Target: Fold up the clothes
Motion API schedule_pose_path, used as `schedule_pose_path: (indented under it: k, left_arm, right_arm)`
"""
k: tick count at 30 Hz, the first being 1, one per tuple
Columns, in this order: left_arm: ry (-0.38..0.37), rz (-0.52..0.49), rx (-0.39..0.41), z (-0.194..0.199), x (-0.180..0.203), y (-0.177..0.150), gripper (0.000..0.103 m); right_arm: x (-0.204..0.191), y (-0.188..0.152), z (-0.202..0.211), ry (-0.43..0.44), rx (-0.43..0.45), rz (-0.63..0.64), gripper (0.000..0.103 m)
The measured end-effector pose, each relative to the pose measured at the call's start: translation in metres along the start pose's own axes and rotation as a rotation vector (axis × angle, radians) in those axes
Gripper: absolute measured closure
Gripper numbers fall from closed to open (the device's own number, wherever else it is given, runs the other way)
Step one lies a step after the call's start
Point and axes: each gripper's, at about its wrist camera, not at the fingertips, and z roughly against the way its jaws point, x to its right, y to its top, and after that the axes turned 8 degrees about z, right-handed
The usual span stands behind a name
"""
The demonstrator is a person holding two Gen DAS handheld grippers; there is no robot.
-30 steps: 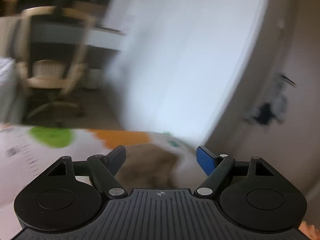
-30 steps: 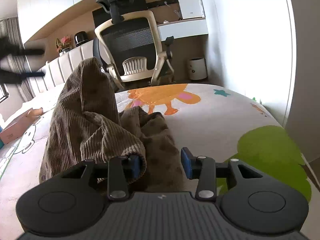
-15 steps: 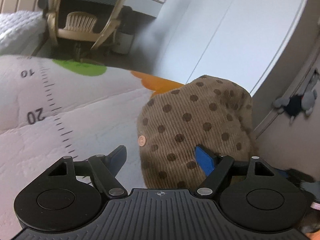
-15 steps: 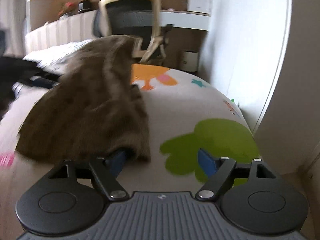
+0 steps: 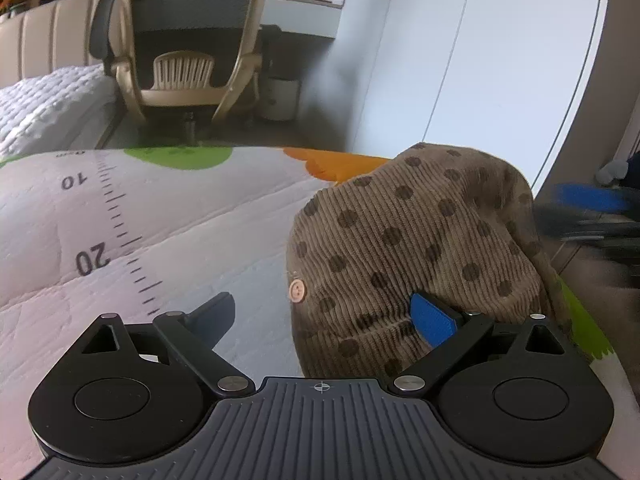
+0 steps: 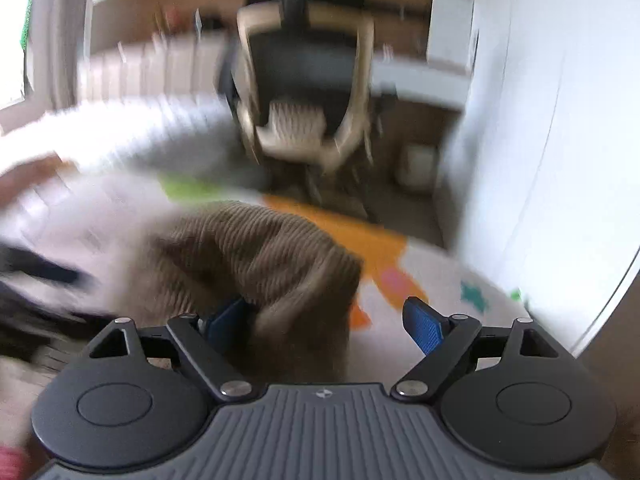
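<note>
Garment: brown dotted corduroy piece (image 5: 420,240), bunched in a heap on the printed bed cover (image 5: 200,220), a pale button (image 5: 297,291) at its near edge.
Left gripper (image 5: 324,316): jaws wide and just been opening; cloth edge lies between the fingers, the blue pad (image 5: 434,320) against it, no pinch.
Right gripper (image 6: 328,320): jaws wide, just been opening; blurred cloth between them, not clamped.
Background: office chair (image 5: 188,40) beyond the bed.

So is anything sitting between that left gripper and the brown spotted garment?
Nothing visible. The left gripper is open right at the brown dotted corduroy garment, whose edge already lies between its jaws, on the printed quilted mat.
</note>
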Motion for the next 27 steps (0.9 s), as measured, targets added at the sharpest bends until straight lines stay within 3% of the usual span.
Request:
schedule_pose_path:
  k: [4, 5, 7, 11, 14, 16, 22, 27]
  left_arm:
    - [-0.097, 0.055, -0.009, 0.012, -0.016, -0.002, 0.005]
    - [-0.157, 0.095, -0.021, 0.013, -0.023, -0.003, 0.005]
    - [-0.276, 0.179, -0.084, 0.005, -0.034, -0.006, 0.005]
    - [-0.387, 0.312, -0.199, -0.026, -0.037, -0.013, 0.005]
    - [-0.454, 0.388, -0.173, -0.041, -0.038, -0.013, 0.004]
    - [-0.47, 0.429, -0.179, -0.044, -0.04, -0.01, 0.004]
    - [-0.41, 0.363, -0.103, -0.011, -0.063, -0.001, 0.004]
    - [-0.313, 0.435, 0.002, 0.035, -0.125, -0.003, 0.004]
  right_arm:
    - [0.011, -0.011, -0.015, -0.003, -0.043, -0.073, 0.016]
    - [0.012, -0.016, -0.013, -0.003, -0.048, -0.083, 0.016]
    - [0.011, -0.026, -0.009, 0.006, -0.055, -0.1, 0.016]
    - [0.014, -0.041, -0.002, 0.064, -0.038, -0.217, 0.016]
    - [0.011, -0.038, -0.011, 0.089, -0.031, -0.244, 0.026]
    - [-0.001, -0.033, -0.013, 0.108, -0.027, -0.231, 0.035]
    - [-0.063, 0.009, -0.028, 0.195, -0.026, -0.143, 0.04]
    - [-0.145, 0.055, -0.043, 0.301, -0.005, -0.052, 0.04]
